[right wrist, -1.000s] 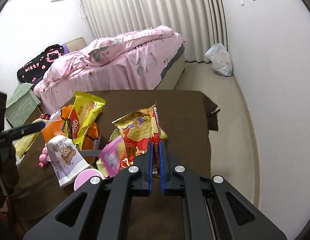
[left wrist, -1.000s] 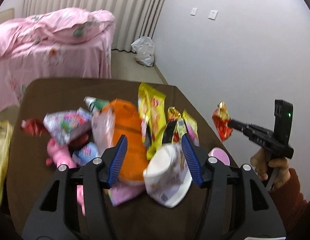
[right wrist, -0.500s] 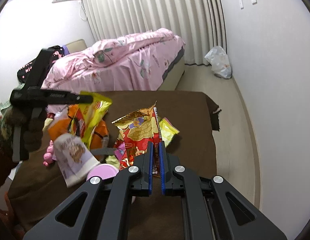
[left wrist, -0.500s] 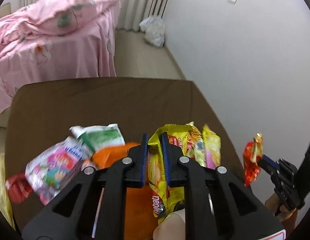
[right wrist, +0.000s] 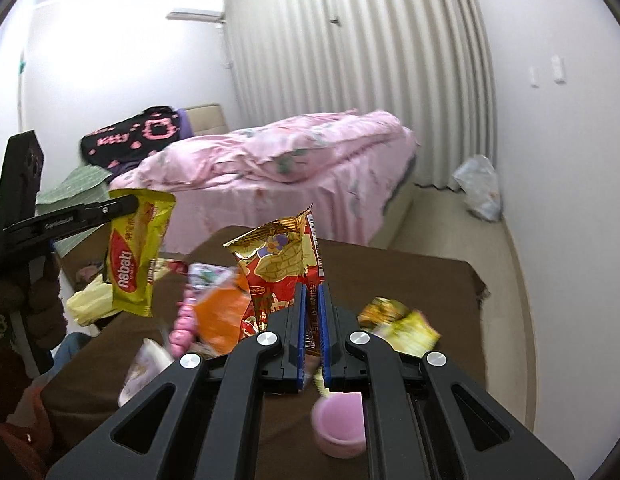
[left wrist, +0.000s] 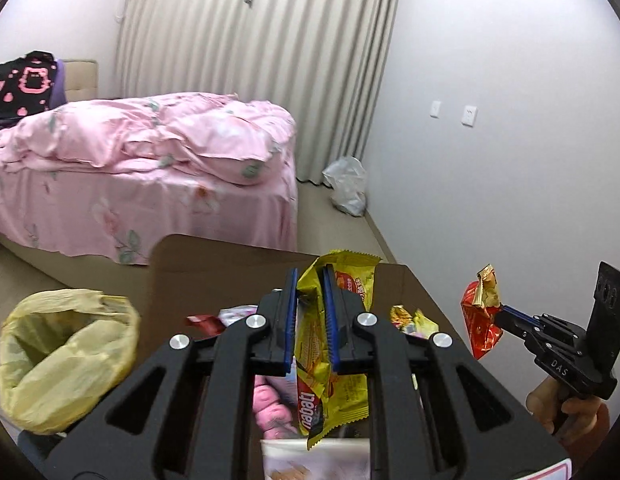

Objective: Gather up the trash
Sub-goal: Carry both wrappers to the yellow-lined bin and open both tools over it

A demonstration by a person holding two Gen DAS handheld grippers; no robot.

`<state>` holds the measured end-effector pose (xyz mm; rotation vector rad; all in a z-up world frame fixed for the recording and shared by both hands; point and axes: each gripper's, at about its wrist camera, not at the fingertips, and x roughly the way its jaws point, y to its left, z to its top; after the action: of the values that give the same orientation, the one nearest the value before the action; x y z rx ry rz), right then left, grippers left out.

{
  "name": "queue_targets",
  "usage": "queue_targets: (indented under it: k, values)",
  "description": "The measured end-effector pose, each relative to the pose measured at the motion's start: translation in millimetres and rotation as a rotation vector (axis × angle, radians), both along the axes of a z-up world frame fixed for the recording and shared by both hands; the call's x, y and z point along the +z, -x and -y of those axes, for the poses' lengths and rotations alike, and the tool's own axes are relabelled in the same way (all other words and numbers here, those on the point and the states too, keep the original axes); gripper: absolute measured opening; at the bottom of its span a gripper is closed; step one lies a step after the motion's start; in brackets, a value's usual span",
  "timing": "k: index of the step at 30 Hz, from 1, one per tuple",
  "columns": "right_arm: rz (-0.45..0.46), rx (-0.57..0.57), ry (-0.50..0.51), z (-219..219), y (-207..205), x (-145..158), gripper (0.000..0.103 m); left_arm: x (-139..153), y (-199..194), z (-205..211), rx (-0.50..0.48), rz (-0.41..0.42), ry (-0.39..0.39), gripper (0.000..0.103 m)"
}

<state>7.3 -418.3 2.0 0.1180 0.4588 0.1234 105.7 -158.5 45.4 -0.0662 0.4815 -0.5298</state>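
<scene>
Bed [left wrist: 142, 184] with pink duvet, pleated curtain [left wrist: 254, 60] behind, wall sockets [left wrist: 468, 115], AC unit [right wrist: 196, 16], probably.

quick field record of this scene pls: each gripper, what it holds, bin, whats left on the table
left gripper: shut on yellow wafer wrapper, lifted clear of the table
right gripper: shut on red peanut packet, held up
bin: yellow trash bag, open, on the floor beside the table
table: brown, still littered
left on table: orange wrapper, pink cup, crumpled yellow-green wrapper
</scene>
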Motion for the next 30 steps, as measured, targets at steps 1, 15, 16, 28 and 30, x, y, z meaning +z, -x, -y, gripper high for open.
queue_targets:
  k: [1,15,16,28,30]
  values:
    - [0.002,0.015,0.007,-7,0,3,0.007,1,3,-7,0.013,0.006,0.001,0.012]
    - [-0.02,0.18,0.068,-93,-38,22,0.007,9,-4,-158,0.329,0.095,-0.017,0.012]
    - [-0.024,0.191,0.067,-100,-42,22,0.007,5,-9,-172,0.368,0.091,-0.023,0.012]
    - [-0.085,0.351,0.115,-212,-138,25,0.007,-91,-97,-267,0.601,-0.025,-0.026,0.012]
    - [-0.105,0.381,0.118,-235,-161,25,0.007,-109,-101,-269,0.564,-0.116,-0.002,0.012]
